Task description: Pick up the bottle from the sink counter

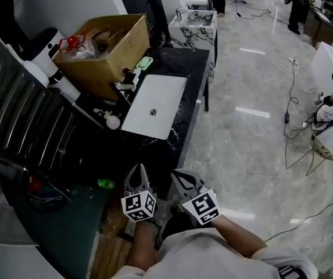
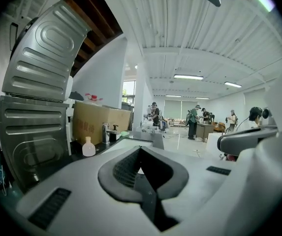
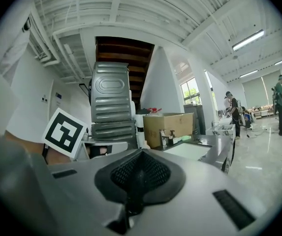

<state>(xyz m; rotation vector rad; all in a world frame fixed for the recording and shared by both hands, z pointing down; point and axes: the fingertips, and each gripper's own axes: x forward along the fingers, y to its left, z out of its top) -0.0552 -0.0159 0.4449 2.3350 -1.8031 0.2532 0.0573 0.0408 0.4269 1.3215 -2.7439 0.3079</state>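
A small white bottle (image 1: 111,120) with a round body stands on the black sink counter (image 1: 185,68), left of the white basin (image 1: 153,105). In the left gripper view the bottle (image 2: 88,147) shows far ahead, to the left. Both grippers hang close to the person's body, well short of the counter's near end. My left gripper (image 1: 137,181) is shut with nothing in it, its jaws meeting in a seam (image 2: 141,154). Beside it my right gripper (image 1: 185,183) is shut and empty too (image 3: 141,155).
A cardboard box (image 1: 105,45) full of things fills the counter's far left, with a faucet (image 1: 128,80) beside the basin. A ribbed metal panel (image 1: 15,112) leans at the left. Cables and white equipment (image 1: 332,138) lie on the glossy floor at the right. People stand far back.
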